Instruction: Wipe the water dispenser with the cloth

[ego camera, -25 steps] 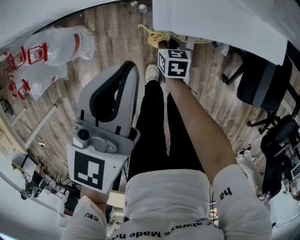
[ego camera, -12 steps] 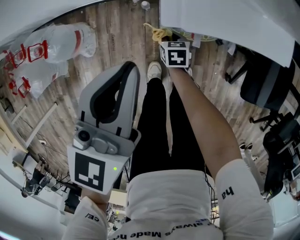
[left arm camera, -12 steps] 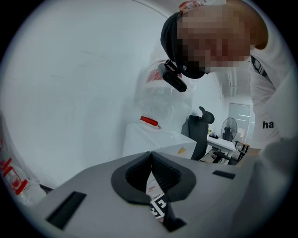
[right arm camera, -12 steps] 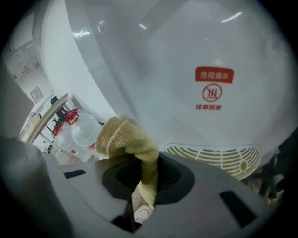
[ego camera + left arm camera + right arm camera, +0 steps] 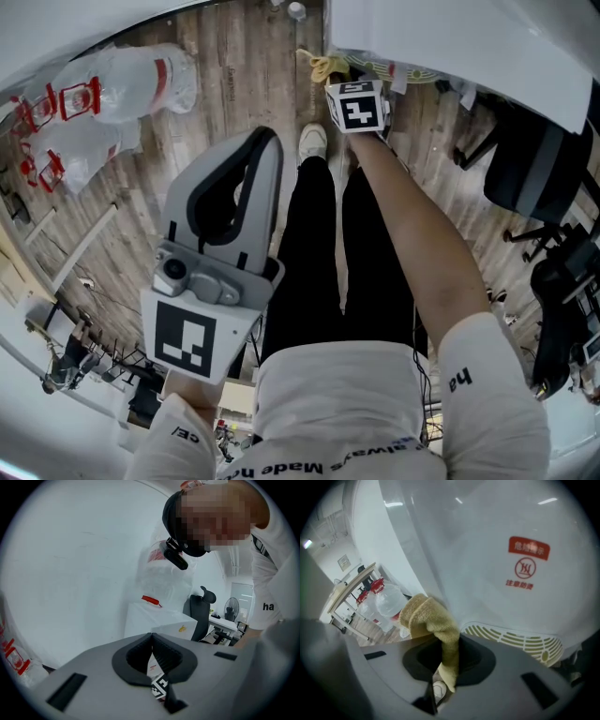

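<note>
The white water dispenser (image 5: 450,42) fills the top right of the head view; in the right gripper view its front panel (image 5: 487,550) carries a red label, with a cream drip grille (image 5: 511,641) below. My right gripper (image 5: 449,644) is shut on the yellow cloth (image 5: 431,616), whose bunched end presses against the dispenser's lower front. From above, the right gripper (image 5: 358,105) sits at the dispenser's edge with the cloth (image 5: 323,66) poking out to its left. My left gripper (image 5: 225,244) hangs back by my left side, its jaws (image 5: 151,637) shut on nothing.
Large water bottles in plastic bags (image 5: 112,89) lie on the wood floor at the left. A black office chair (image 5: 530,159) stands to the right of the dispenser. My legs and shoes (image 5: 312,141) are below the grippers. A white box (image 5: 157,620) stands by the wall.
My right gripper has moved a little farther out and to the right with the cloth, closer under the dispenser's edge. The left gripper has barely shifted.
</note>
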`<state>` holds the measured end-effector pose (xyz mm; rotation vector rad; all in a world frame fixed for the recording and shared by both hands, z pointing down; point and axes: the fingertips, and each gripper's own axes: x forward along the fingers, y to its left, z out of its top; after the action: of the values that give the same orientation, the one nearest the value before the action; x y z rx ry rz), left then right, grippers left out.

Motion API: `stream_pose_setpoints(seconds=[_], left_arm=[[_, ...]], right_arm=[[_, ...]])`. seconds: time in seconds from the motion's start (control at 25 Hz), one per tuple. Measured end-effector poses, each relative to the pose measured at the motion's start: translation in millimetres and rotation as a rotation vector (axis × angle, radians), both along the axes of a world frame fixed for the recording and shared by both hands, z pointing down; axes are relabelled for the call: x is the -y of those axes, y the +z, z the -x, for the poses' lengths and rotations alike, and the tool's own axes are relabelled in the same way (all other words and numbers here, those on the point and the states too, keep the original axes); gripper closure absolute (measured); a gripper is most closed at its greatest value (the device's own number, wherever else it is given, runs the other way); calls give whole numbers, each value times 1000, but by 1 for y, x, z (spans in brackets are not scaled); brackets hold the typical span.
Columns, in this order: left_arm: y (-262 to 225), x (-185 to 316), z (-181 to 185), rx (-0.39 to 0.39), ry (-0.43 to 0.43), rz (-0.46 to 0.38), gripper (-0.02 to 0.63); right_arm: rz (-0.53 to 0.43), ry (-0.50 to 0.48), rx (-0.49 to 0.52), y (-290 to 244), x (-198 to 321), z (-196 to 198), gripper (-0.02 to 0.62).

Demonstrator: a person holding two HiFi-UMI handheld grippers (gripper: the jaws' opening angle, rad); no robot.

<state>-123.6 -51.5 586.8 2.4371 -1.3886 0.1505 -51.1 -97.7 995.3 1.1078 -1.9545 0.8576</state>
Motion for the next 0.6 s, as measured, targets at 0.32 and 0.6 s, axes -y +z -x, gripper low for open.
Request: stream_pose_setpoints(seconds=[0.32,0.6], left_arm=[[-14,-6,-5,-9,-2,-13,586],[-37,-15,-25,-7,8,-23,586]], right_arm=[[-95,-18,44,-56,-32,-28,534],[-185,-25,77,-149,-72,-81,534]])
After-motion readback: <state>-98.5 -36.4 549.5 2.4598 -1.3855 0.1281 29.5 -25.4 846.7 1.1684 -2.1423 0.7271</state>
